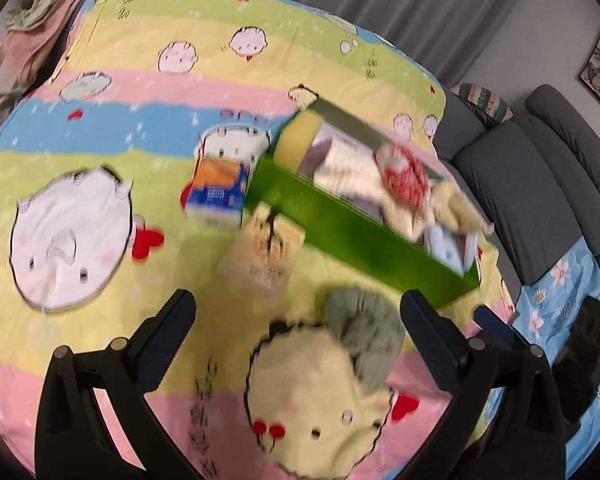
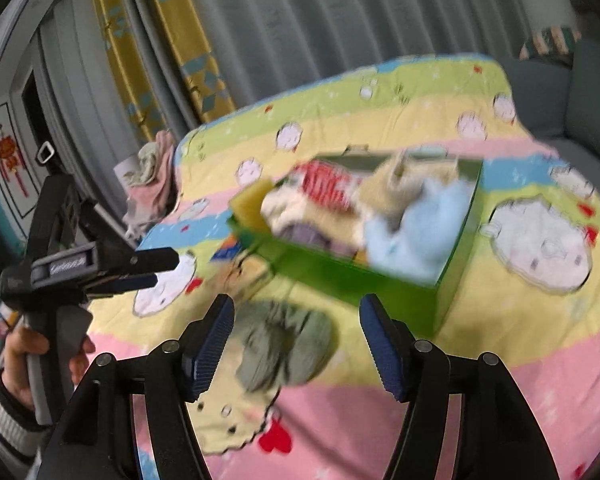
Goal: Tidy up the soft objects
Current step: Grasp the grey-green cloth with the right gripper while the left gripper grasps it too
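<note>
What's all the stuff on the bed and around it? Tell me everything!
Quilt: one, pastel stripes with cartoon faces, covers the bed.
Box: one, green, on the quilt, full of soft things.
Grey-green cloth: one, loose on the quilt, in front of the box.
Packs: two, one blue-orange, one beige, left of the box.
Clothes pile: pink and grey, far corner.
Sofa: grey, beside the bed.
Curtains: grey and yellow, behind.
Left tongs: black, open.
Right tongs: black, open, empty, cloth beyond them.
Hand: holds left tongs.
</note>
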Action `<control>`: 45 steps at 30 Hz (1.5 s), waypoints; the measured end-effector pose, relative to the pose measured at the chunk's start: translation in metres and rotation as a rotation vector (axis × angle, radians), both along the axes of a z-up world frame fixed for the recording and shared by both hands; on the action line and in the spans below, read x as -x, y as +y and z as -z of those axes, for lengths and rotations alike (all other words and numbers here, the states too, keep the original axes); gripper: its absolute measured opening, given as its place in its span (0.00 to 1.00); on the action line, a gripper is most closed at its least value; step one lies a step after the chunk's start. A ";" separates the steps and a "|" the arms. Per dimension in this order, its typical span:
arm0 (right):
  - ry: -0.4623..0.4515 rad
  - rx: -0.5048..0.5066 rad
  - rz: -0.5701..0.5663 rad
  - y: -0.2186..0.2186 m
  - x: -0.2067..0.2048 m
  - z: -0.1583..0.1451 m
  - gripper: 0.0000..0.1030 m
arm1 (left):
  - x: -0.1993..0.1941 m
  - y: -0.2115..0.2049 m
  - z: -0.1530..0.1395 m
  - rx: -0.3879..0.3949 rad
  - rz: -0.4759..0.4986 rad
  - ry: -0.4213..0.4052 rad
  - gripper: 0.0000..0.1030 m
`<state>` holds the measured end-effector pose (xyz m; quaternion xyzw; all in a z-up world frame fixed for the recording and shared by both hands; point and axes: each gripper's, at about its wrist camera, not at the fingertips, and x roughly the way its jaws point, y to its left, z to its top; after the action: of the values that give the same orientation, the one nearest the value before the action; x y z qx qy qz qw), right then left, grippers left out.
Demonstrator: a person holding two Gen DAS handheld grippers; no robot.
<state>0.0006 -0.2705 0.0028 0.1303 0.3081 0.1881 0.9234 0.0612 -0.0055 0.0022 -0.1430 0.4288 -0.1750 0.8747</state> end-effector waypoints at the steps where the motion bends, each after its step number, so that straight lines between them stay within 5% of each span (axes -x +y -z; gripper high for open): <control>1: 0.012 0.000 -0.007 0.004 0.000 0.007 0.64 | 0.008 0.000 0.006 -0.001 0.002 -0.002 0.99; 6: 0.046 0.107 -0.076 0.026 -0.003 0.025 0.64 | 0.023 -0.010 0.027 -0.014 0.000 0.009 0.99; 15: 0.167 0.079 -0.139 0.035 -0.022 0.059 0.64 | 0.007 -0.042 0.043 -0.015 0.043 0.055 0.99; 28: 0.179 0.094 -0.142 0.044 -0.026 0.063 0.64 | -0.018 -0.077 0.056 -0.049 0.114 0.089 0.97; 37: 0.192 0.070 -0.137 0.038 -0.028 0.065 0.62 | -0.021 -0.086 0.062 -0.079 0.152 0.081 0.60; 39: 0.191 0.074 -0.135 0.038 -0.028 0.065 0.52 | -0.020 -0.085 0.063 -0.079 0.147 0.078 0.36; 45: 0.192 0.085 -0.141 0.042 -0.027 0.065 0.22 | -0.016 -0.086 0.063 -0.070 0.161 0.071 0.24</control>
<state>0.0278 -0.2289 -0.0620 0.0865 0.4111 0.2260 0.8789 0.0773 -0.0911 -0.0609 -0.0835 0.4755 -0.2243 0.8466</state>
